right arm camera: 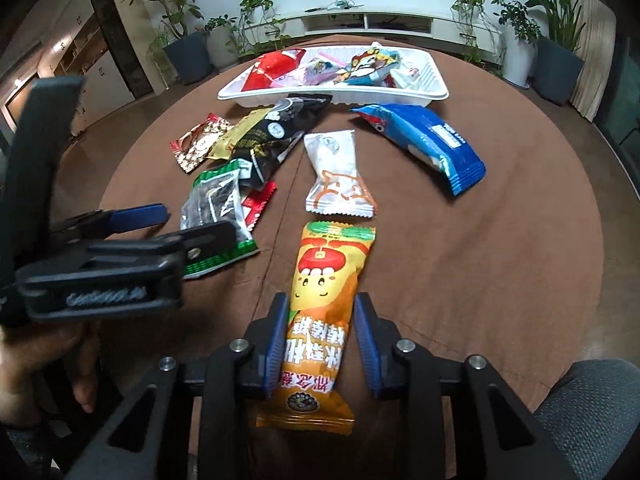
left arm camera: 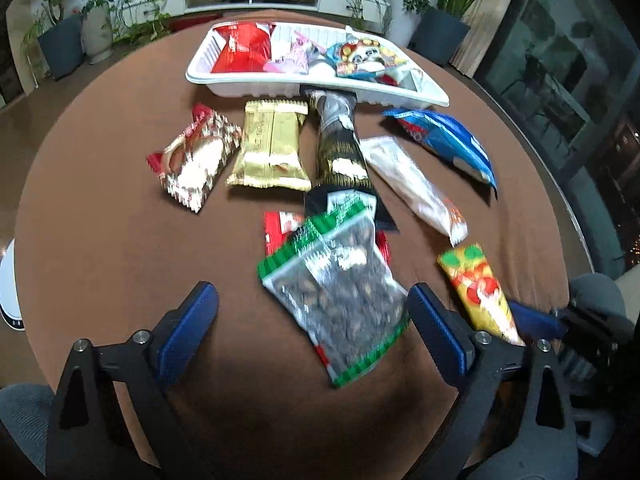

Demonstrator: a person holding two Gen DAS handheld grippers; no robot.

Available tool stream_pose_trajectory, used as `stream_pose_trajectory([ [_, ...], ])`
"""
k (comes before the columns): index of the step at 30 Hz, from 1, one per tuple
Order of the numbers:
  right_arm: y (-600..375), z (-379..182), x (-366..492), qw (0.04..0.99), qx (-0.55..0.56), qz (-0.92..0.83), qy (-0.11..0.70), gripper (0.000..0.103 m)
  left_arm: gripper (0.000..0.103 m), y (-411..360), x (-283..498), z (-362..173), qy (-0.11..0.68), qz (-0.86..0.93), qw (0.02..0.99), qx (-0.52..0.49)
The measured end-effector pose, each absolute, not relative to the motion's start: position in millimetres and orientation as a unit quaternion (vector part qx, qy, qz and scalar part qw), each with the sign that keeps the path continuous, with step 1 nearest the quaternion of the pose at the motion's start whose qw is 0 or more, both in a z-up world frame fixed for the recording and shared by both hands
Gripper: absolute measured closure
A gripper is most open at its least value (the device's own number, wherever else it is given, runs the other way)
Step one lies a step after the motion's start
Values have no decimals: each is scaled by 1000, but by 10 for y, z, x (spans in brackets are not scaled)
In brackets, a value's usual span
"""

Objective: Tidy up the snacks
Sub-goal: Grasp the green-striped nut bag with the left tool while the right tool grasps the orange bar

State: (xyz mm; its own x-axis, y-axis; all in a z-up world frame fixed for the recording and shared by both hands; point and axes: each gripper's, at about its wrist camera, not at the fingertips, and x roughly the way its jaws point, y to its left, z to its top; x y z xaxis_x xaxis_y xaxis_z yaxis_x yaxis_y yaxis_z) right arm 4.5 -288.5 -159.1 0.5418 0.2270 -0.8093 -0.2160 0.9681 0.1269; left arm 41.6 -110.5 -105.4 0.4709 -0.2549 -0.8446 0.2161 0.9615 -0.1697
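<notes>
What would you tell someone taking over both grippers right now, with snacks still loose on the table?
Right gripper: shut on the orange snack bar, near the table's front edge.
Left gripper: open, over the green-edged nut bag, not gripping.
White tray: already holds several packets at the far side.
Left on the brown table: blue packet, white packet, black packet, gold packet, red-and-white packet, plus a small red one under the nut bag.

Our left gripper [left arm camera: 312, 312] and right gripper [right arm camera: 320, 340] look alike: black angular frames with triangular cut-outs, round silver screws at the pivots, ribbed blue pads on the fingers. We wear grey fabric.
</notes>
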Motion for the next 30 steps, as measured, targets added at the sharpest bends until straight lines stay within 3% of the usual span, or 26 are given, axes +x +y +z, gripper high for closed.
stream_pose_trajectory([
  [4, -2843, -1608, 32, 877, 2, 134, 462, 67, 16, -1148, 490, -1049, 493, -142, 858, -18],
  [9, -2858, -1610, 46, 877, 5, 132, 462, 67, 46, -1101, 494, -1030, 487, -149, 861, -11],
  [11, -2858, -1610, 48, 877, 4, 132, 461, 67, 53, -1029, 506, -1028, 489, -154, 858, -19],
  [20, -2863, -1620, 65, 878, 1, 128, 461, 63, 55, -940, 311, -1035, 491, -178, 853, -19],
  [25, -2852, -1618, 59, 878, 0, 127, 461, 62, 69, -893, 242, -1040, 486, -197, 851, -33],
  [30, -2836, -1616, 52, 877, 3, 134, 461, 46, 76, -907, 155, -1030, 483, -216, 848, -36],
])
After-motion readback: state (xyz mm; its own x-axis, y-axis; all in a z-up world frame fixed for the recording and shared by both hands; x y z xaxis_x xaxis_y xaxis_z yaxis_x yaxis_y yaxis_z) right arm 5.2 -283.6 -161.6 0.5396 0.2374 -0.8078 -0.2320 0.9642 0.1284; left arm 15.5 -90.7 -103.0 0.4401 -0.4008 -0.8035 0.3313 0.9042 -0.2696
